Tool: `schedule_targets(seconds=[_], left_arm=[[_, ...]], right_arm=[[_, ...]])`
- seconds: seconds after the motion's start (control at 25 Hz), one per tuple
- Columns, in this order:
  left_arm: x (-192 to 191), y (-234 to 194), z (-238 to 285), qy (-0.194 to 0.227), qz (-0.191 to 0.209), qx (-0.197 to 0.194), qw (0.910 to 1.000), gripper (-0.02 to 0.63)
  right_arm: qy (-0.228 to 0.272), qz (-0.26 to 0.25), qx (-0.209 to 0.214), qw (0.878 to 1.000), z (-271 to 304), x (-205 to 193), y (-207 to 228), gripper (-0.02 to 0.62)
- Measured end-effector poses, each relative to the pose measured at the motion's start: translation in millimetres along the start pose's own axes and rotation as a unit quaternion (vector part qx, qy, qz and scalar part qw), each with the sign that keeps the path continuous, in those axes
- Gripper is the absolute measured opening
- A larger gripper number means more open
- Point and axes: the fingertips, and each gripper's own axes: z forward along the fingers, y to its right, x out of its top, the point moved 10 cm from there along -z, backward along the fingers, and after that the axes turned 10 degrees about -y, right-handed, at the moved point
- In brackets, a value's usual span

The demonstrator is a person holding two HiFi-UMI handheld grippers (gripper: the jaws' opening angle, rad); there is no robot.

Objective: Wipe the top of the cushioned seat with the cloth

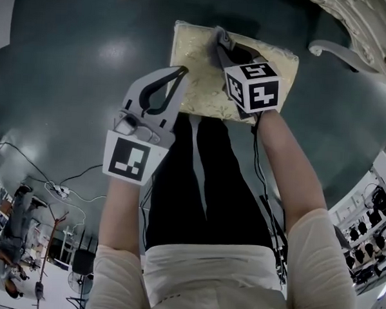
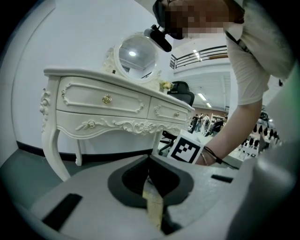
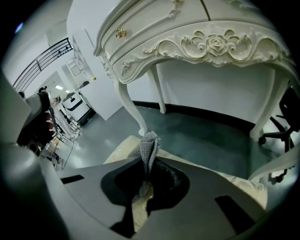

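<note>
1. Head view: the cushioned seat (image 1: 196, 96) lies at upper centre. The right gripper (image 1: 220, 39) is over it, and the left gripper (image 1: 181, 72) is at its left edge.
2. Left gripper view: the jaws are pressed together, seemingly on nothing; a sliver of the seat shows through.
3. Right gripper view: the jaws are clenched on the cloth (image 3: 149, 147) above the seat. The wiping step looks to be in hand; next, drag the cloth flat across the top.
</note>
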Motion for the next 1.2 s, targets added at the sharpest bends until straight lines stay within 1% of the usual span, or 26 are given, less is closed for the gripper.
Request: schedule_targets(seconds=[0.16, 0.44, 0.68, 0.88, 1.2], left_arm=[[5.9, 9.0, 7.8, 0.002, 0.008, -0.006, 1.0, 0.002], [16.5, 36.6, 39.3, 0.001, 0.018, -0.029, 0.9994, 0.002], [22.0, 61.4, 52.6, -0.009, 0.025, -0.052, 0.9983, 0.002], [26.8, 79.8, 67.2, -0.013, 0.033, -0.071, 0.9969, 0.002], [27.9, 98.9, 73.0, -0.013, 0.057, -0.091, 0.9941, 0.002]], right_arm=[[0.0, 0.009, -0.006, 1.0, -9.0, -6.7, 9.9, 0.027], [0.006, 0.047, -0.023, 0.999, -31.4, -32.2, 52.2, 0.028], [0.013, 0.074, -0.051, 0.996, -51.2, -51.2, 74.8, 0.028], [0.019, 0.089, -0.064, 0.994, -67.3, -69.1, 96.4, 0.026], [0.016, 0.101, -0.089, 0.991, -85.7, -90.3, 107.7, 0.026]])
